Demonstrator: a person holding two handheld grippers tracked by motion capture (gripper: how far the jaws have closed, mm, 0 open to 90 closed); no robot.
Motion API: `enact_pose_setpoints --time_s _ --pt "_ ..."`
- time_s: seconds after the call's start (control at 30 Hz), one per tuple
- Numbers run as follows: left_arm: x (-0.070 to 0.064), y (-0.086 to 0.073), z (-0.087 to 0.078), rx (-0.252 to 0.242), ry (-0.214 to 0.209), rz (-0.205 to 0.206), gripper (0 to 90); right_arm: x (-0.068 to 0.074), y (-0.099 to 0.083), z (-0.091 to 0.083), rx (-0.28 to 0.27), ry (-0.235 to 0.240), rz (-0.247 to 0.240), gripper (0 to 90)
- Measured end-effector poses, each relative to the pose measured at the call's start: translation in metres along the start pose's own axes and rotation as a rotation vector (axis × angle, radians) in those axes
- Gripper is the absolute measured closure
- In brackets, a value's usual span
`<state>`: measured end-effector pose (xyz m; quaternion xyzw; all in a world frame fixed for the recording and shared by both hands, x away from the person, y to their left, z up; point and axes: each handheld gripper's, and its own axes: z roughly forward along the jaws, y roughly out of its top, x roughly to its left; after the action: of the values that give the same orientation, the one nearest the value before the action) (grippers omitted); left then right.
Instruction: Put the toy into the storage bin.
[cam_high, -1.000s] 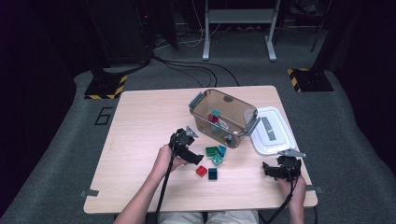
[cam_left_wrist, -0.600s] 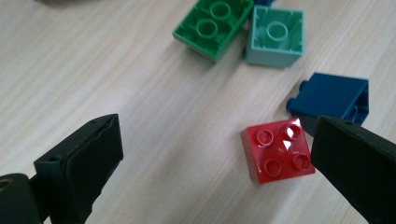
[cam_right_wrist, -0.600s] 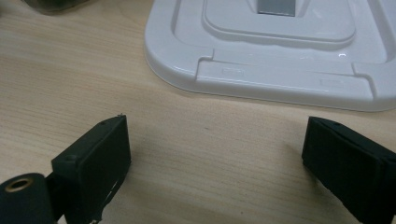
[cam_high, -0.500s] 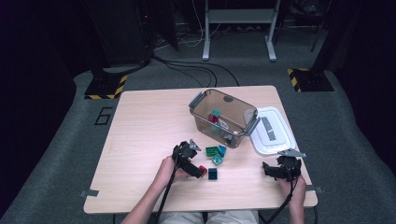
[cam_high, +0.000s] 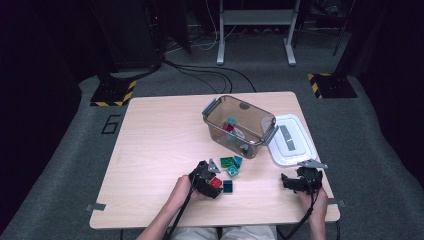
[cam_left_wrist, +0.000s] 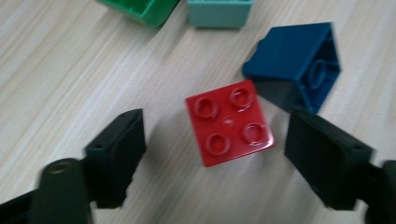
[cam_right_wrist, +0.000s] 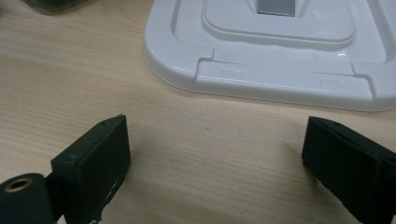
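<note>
High view: light wood table (cam_high: 150, 150) stood on grey carpet, dark room around. Left gripper (cam_high: 212, 182) sat near table's front edge, over red brick (cam_high: 216, 182).

Left gripper view: red brick (cam_left_wrist: 229, 122), square, four studs up, lay between spread jaws, untouched; blue brick (cam_left_wrist: 299, 65) just beside.

Right gripper view: right gripper (cam_right_wrist: 215, 158) spread wide over bare wood, white lid (cam_right_wrist: 280, 46) ahead.

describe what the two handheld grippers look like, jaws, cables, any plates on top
Both are black. The left gripper and right gripper each end in two blocky, flat-faced black jaws, seen close up in the gripper views. A grey three-cornered plate sits on top of each, and a black cable trails from each toward the person. The forearms are bare, with no sleeves in view.
</note>
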<state>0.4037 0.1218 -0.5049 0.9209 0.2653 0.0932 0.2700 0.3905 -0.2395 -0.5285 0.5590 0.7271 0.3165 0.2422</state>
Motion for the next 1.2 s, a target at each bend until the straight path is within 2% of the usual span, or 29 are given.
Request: enact_pose_setpoints --time_s 0.1,0.17,0.23,0.57,1.0,1.2 --pt "-0.002 -0.002 -0.002 -0.031 -0.021 0.0 48.8 0.0 0.0 0.0 0.0 0.001 -0.001 7.3" --pt "-0.002 -0.003 -0.003 -0.044 -0.018 0.001 57.3 0.0 0.0 0.0 -0.001 0.002 -0.001 7.3" --pt "-0.001 -0.005 -0.003 -0.051 -0.024 -0.014 58.3 0.0 0.0 0.0 -0.001 0.002 -0.001 7.3" --pt "0.005 -0.007 -0.004 -0.06 -0.021 -0.028 58.7 0.0 0.0 0.0 0.0 0.002 -0.001 7.3" --pt "0.021 -0.01 -0.015 -0.081 0.007 -0.061 58.8 0.0 0.0 0.0 -0.001 0.001 -0.001 7.3" --pt "0.029 -0.009 -0.022 -0.083 0.039 -0.075 58.8 0.0 0.0 0.0 -0.001 0.0 -0.001 7.3"
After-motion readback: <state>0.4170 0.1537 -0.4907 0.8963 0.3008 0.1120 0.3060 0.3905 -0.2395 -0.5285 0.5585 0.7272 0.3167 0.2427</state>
